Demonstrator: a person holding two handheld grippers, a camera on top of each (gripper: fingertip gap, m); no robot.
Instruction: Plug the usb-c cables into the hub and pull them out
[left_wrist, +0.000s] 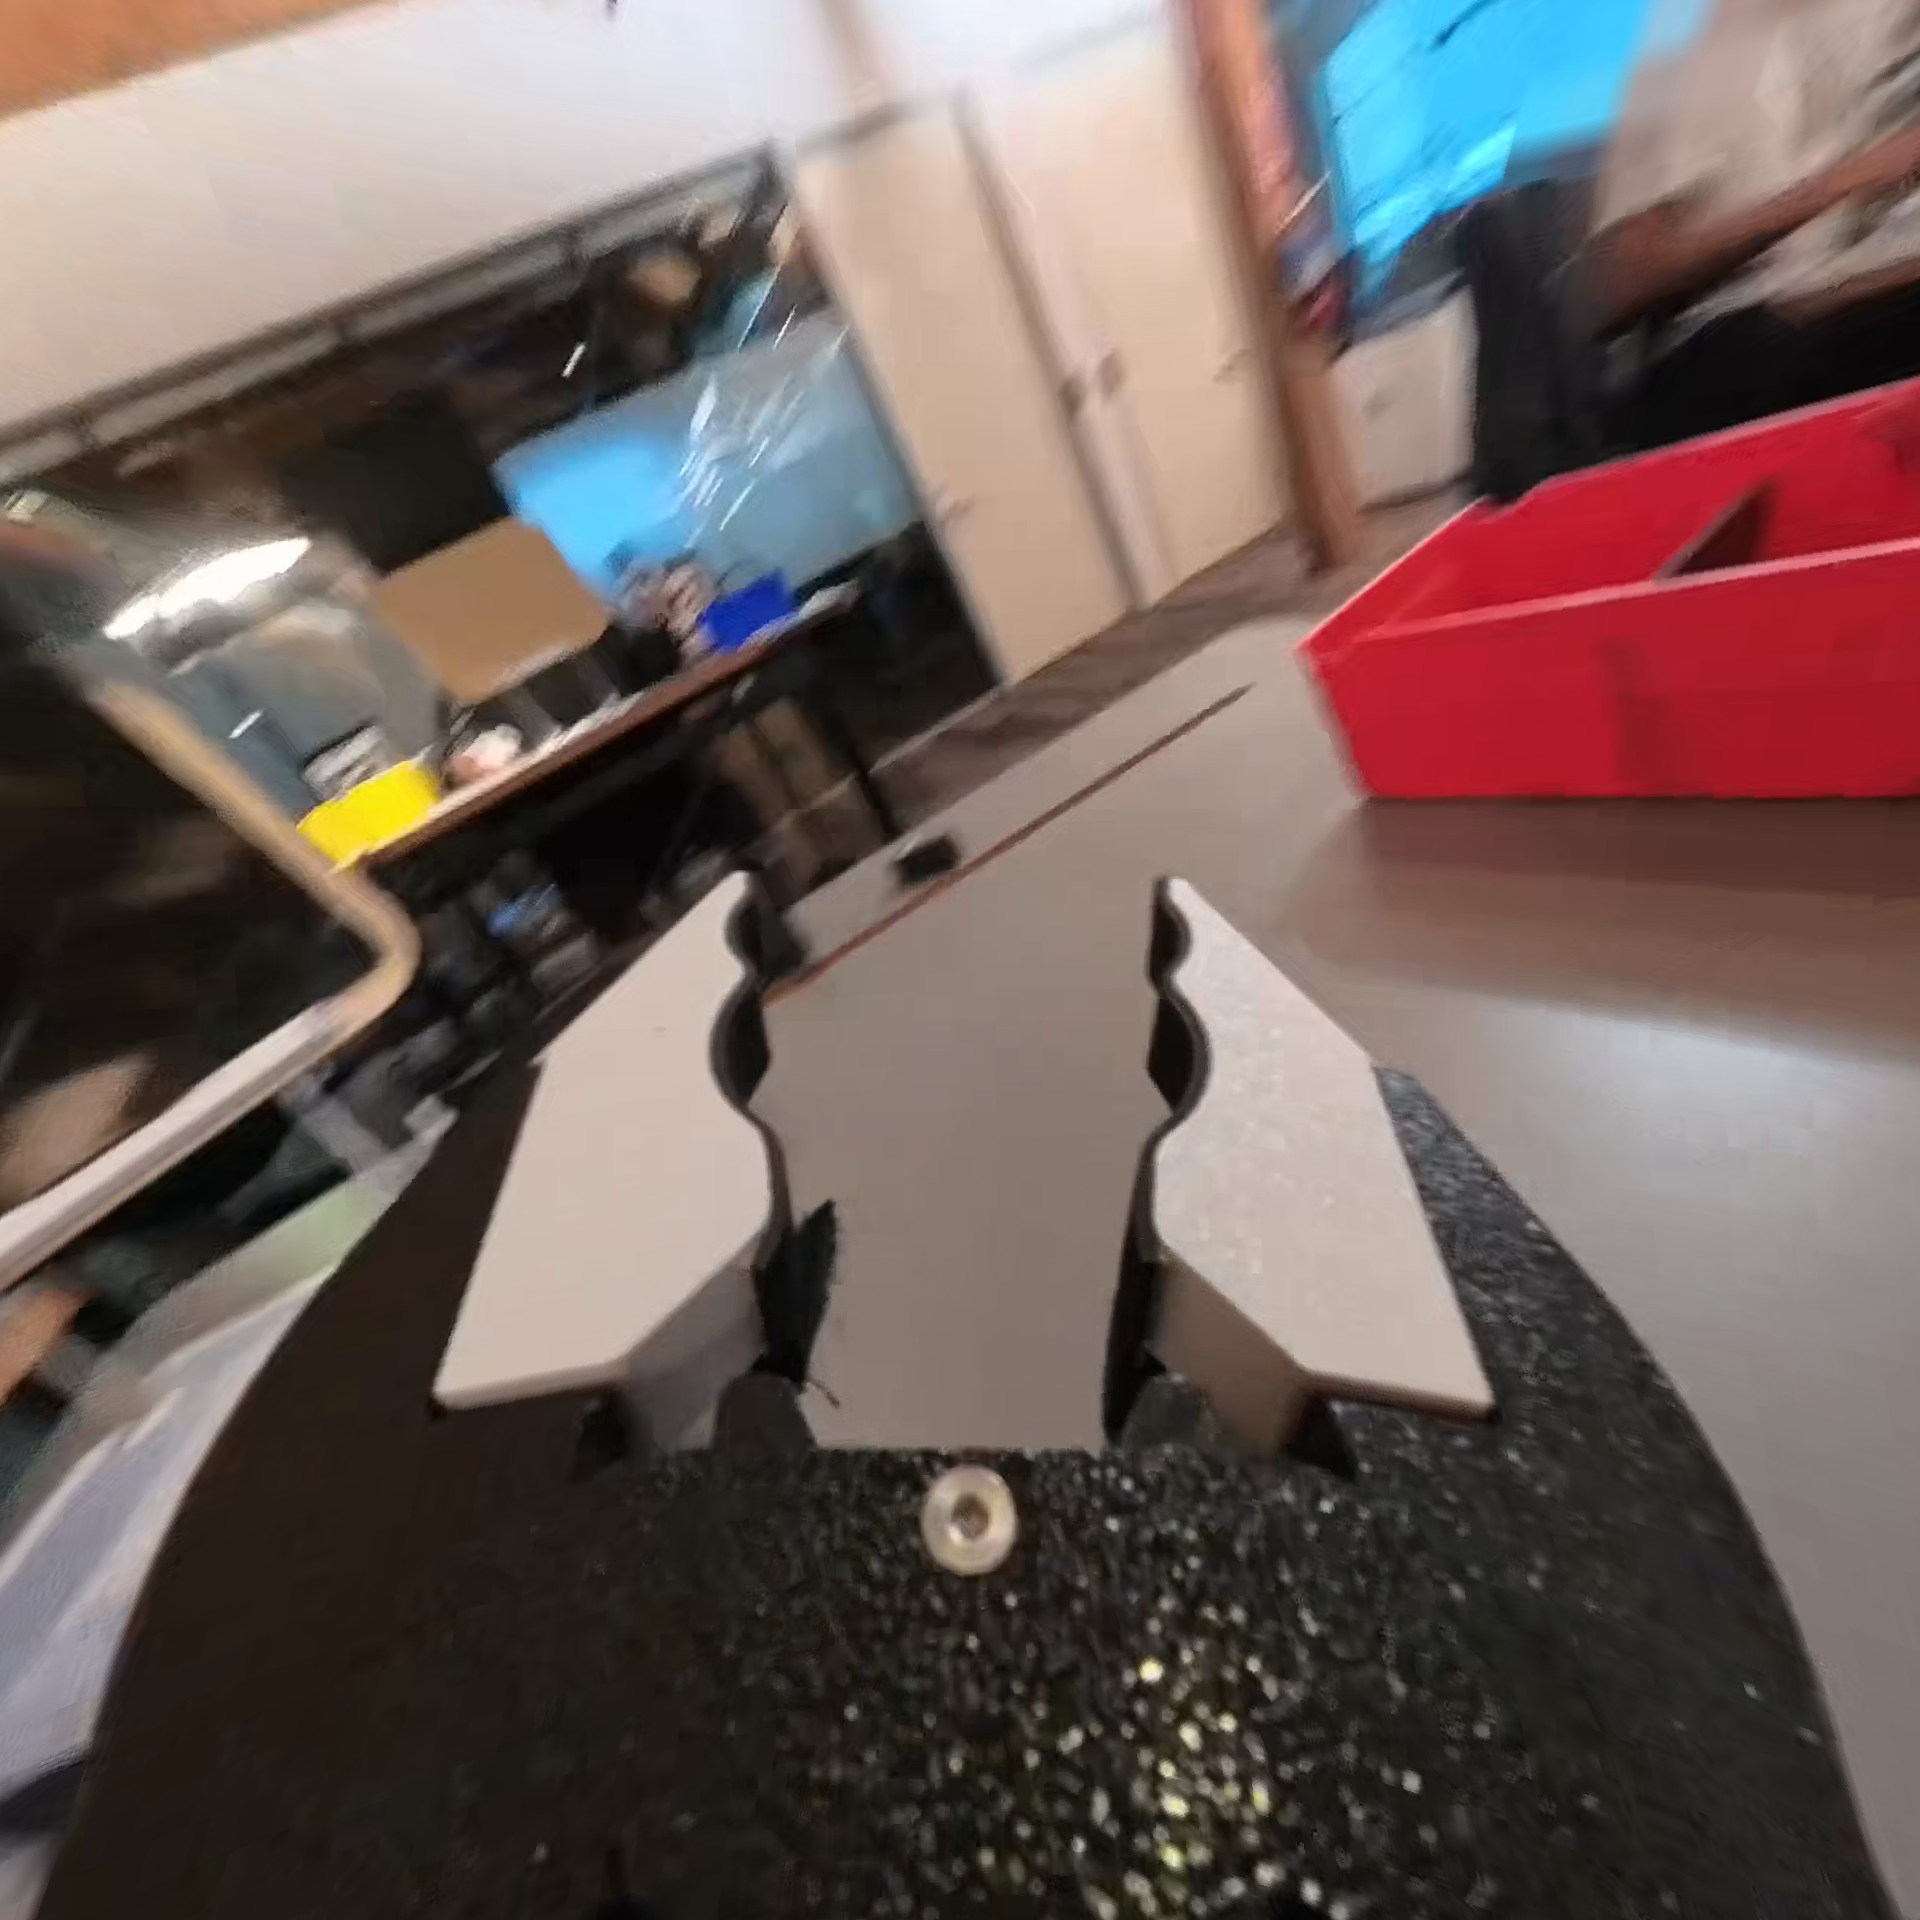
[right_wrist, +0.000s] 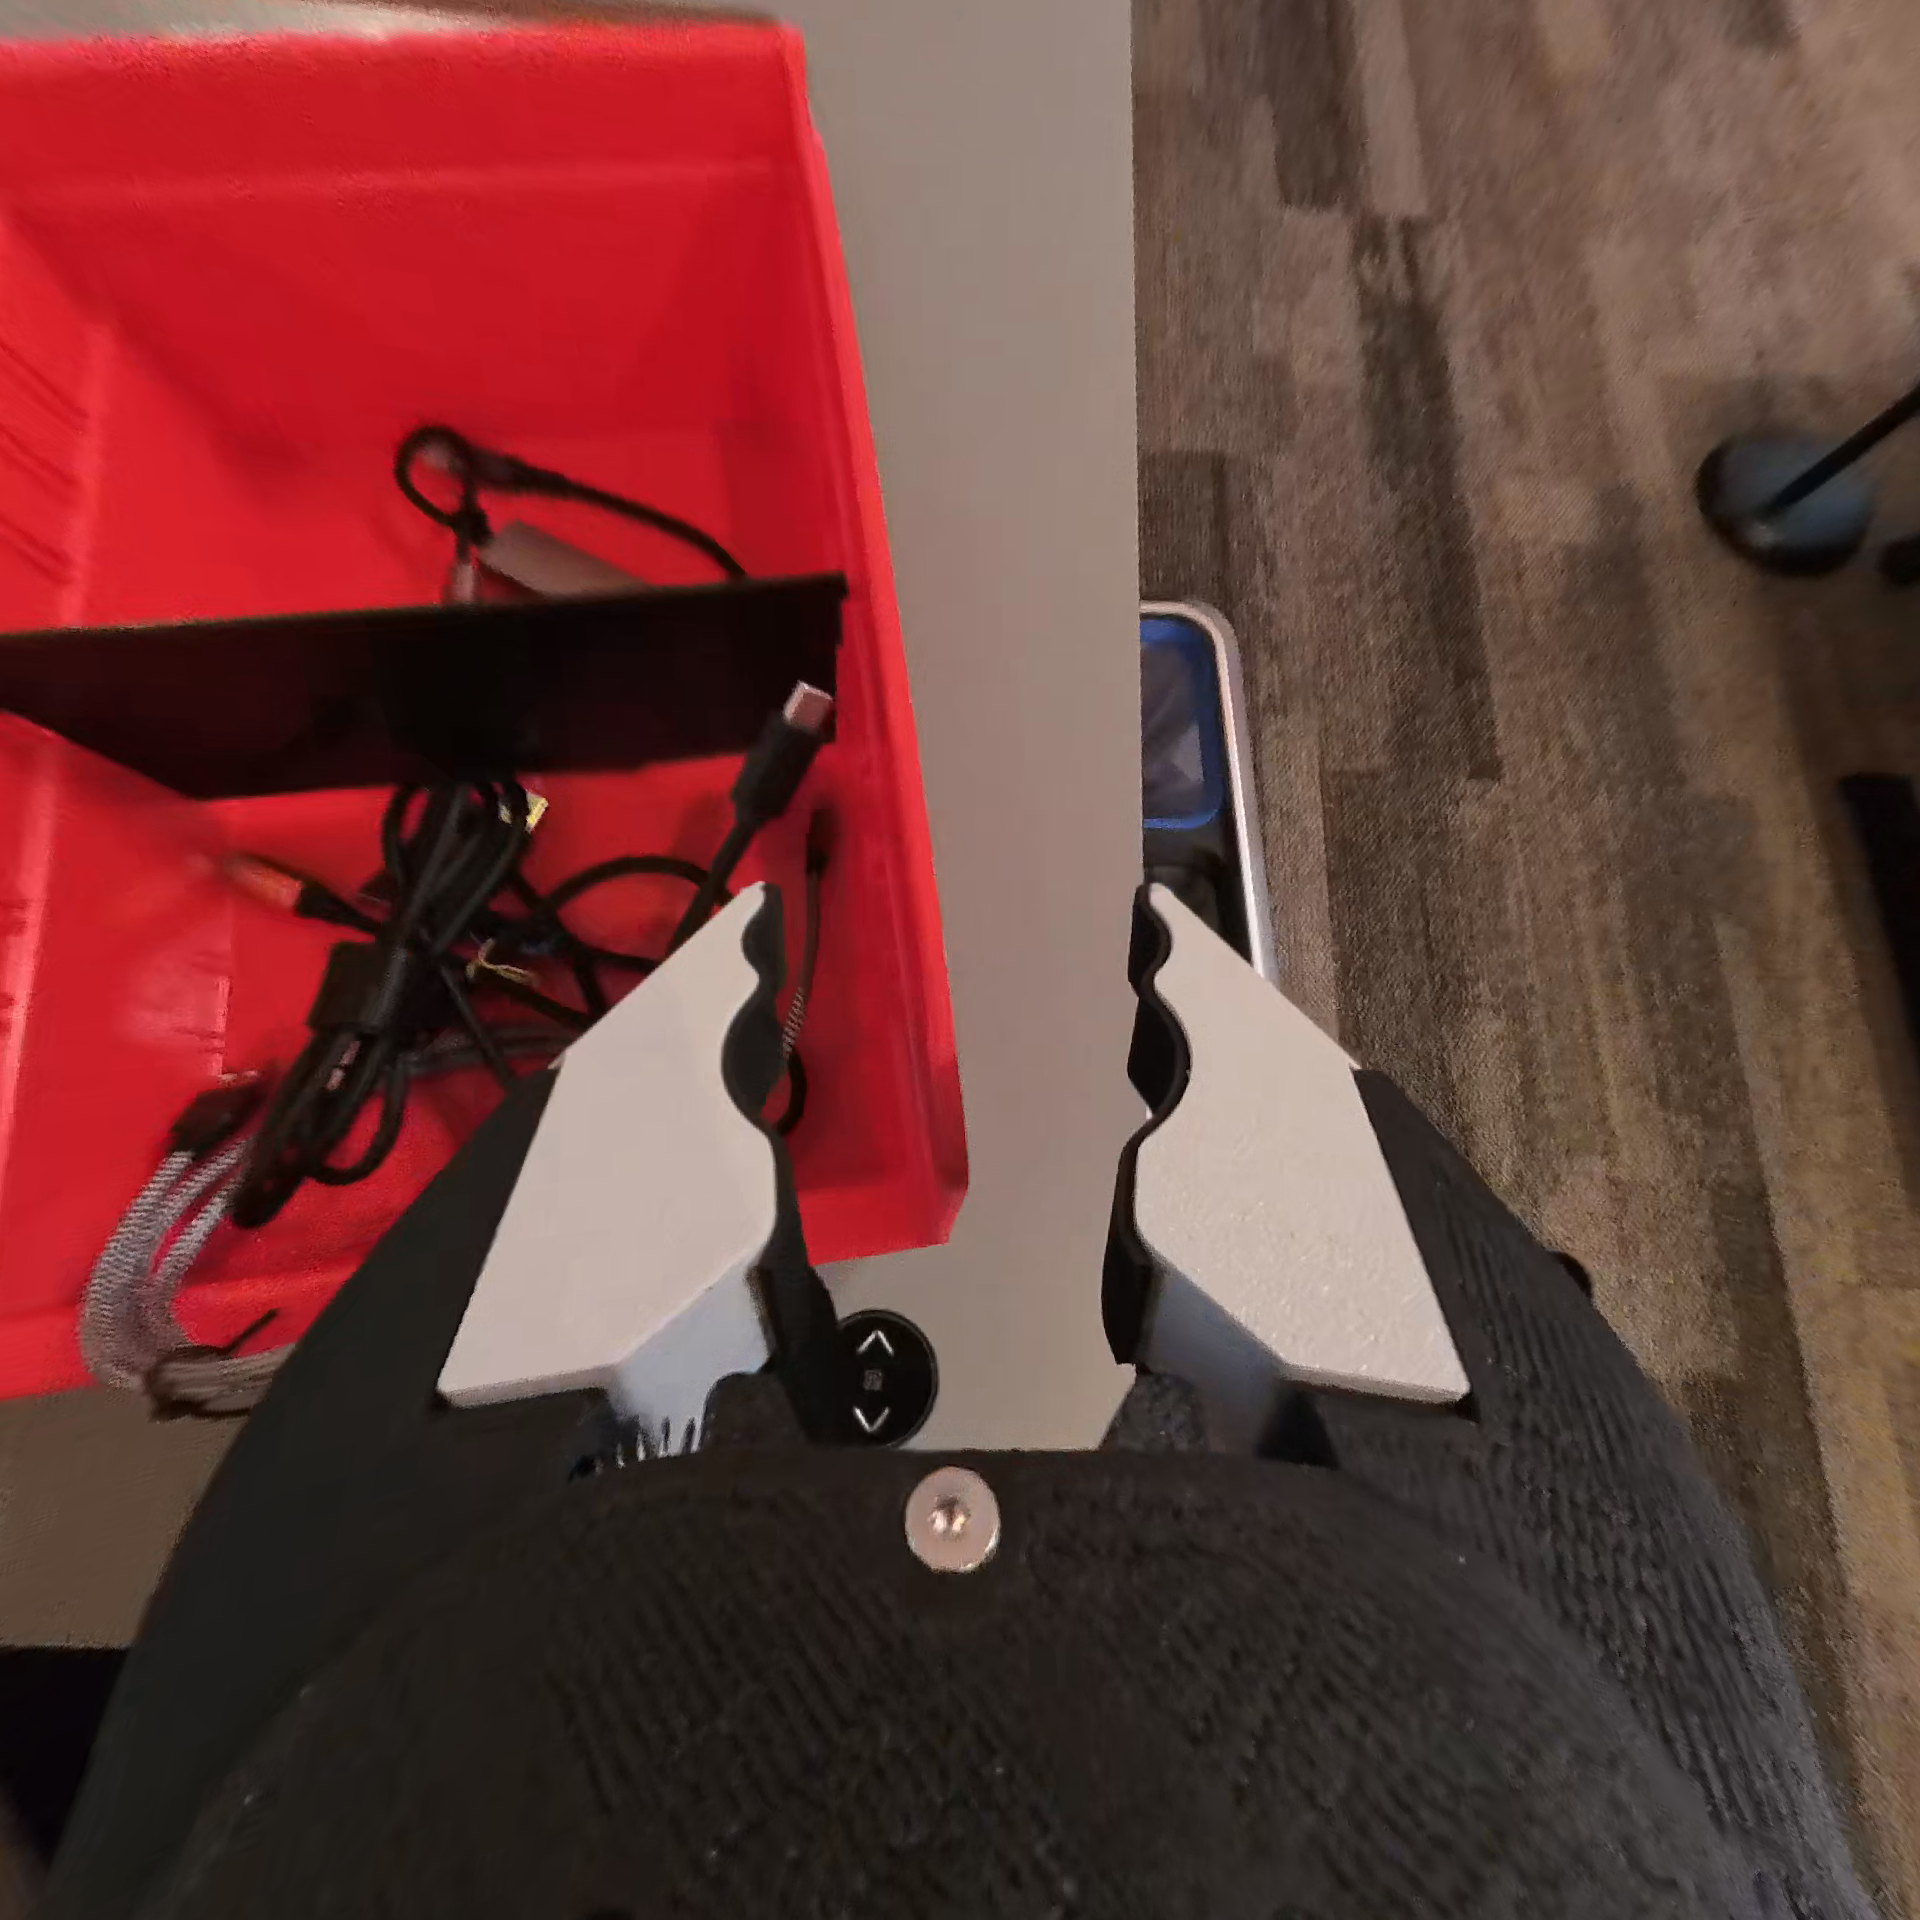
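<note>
A red bin (right_wrist: 520, 312) stands on the table; a black divider (right_wrist: 416, 675) splits it. The near compartment holds a tangle of black and grey braided cables (right_wrist: 395, 987), one with a USB-C plug (right_wrist: 795, 727) pointing up by the right wall. A grey hub (right_wrist: 540, 561) with a black cable lies behind the divider. My right gripper (right_wrist: 951, 904) is open and empty, above the table just right of the bin. My left gripper (left_wrist: 956, 894) is open and empty, low over the dark table. The red bin (left_wrist: 1621, 675) lies ahead to its right.
The table edge (right_wrist: 1130, 416) runs close on the right, with carpet floor (right_wrist: 1558, 727) below. A round desk control button (right_wrist: 883, 1377) sits near the table's front edge. A chair arm (left_wrist: 343, 987) shows at the left. Other tables and a person stand in the blurred background. The tips of one gripper are about 55 cm away from the tips of the other. To reach the grey hub (right_wrist: 540, 561) in a straight line is about 20 cm for my right fingers, about 45 cm for my left.
</note>
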